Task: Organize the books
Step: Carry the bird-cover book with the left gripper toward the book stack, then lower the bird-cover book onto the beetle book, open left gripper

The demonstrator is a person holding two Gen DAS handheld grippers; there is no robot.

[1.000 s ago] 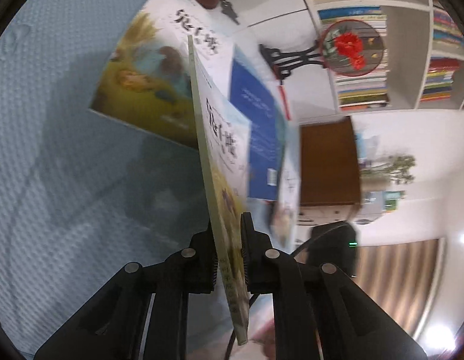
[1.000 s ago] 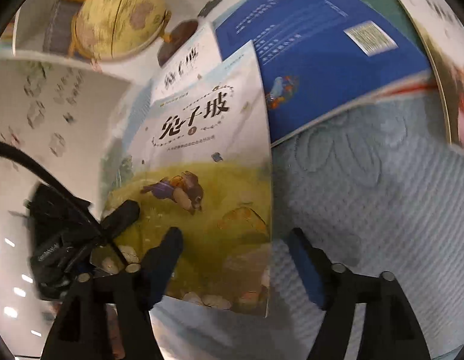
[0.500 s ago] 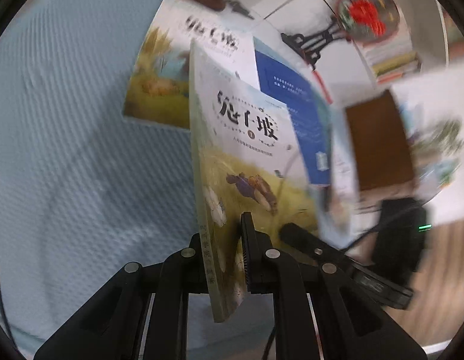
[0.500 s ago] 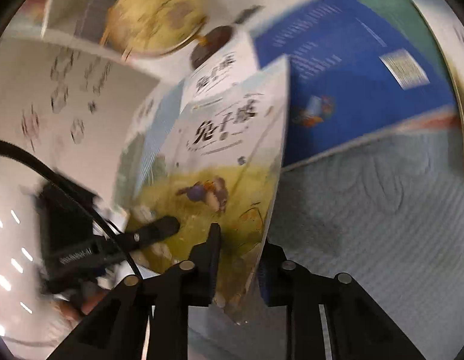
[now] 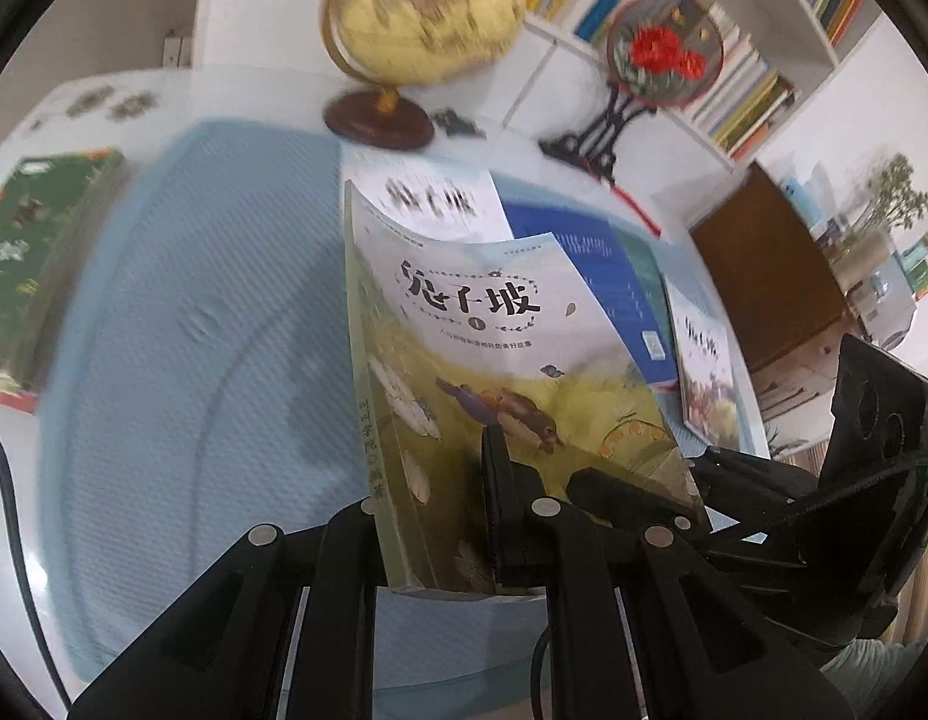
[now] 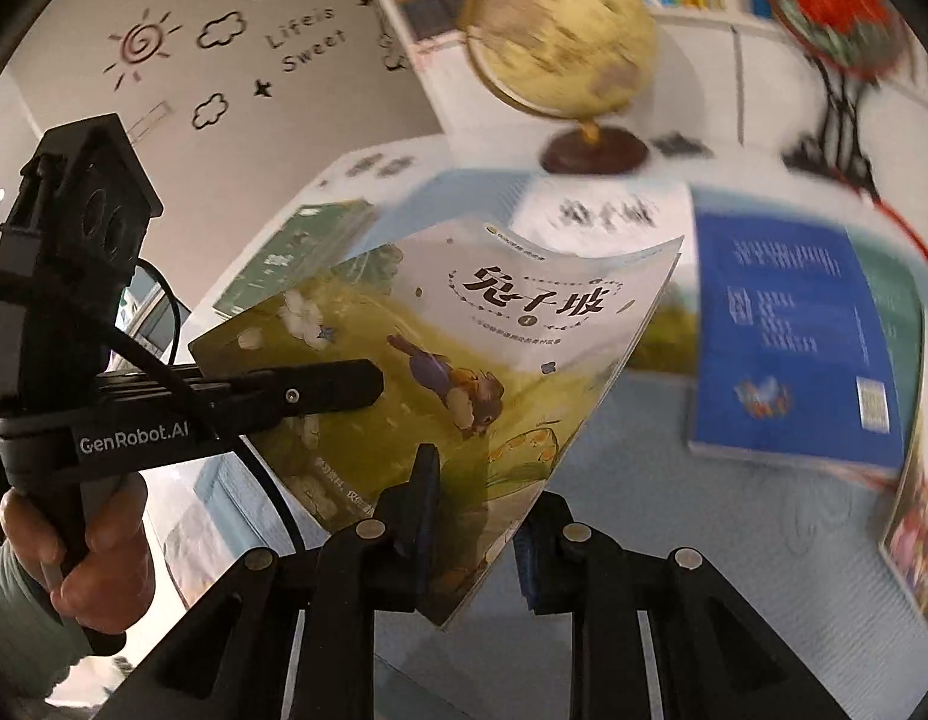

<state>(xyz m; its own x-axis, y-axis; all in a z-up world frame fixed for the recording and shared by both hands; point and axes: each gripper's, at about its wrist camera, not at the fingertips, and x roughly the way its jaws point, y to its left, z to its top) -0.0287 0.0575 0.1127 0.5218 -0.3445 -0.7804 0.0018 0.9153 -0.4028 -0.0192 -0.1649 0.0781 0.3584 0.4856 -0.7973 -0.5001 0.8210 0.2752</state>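
Shut on the picture book (image 5: pixel 493 330) with the left gripper (image 5: pixel 431 480): one finger on the front cover, the other hidden behind the back cover, jaws straddling the near edge close to the spine. Shut on the same book with the right gripper (image 6: pixel 475 498), biting the near right corner, one pad on the cover and one beneath. Seen coming in from the right in the left wrist view, and the left one from the left in the right wrist view, with a hand (image 6: pixel 92 546) wrapped round its handle.

Held clear above the blue mat (image 5: pixel 194 330), cover facing up and tilted, spine to the left, far edge bowed upward. Title and a small animal on a yellow-green meadow printed on the cover.

Lying flat on the mat beyond it: a second book of the same title (image 5: pixel 428 204) at the far side, a blue book (image 5: pixel 607 276) to the right of that, and another picture book (image 5: pixel 703 372) further right. Well apart on the left, off the mat: a green book (image 5: pixel 38 252). At the far side of the table: a globe (image 5: pixel 422 6) on a dark base. Motion blur over much of the background.
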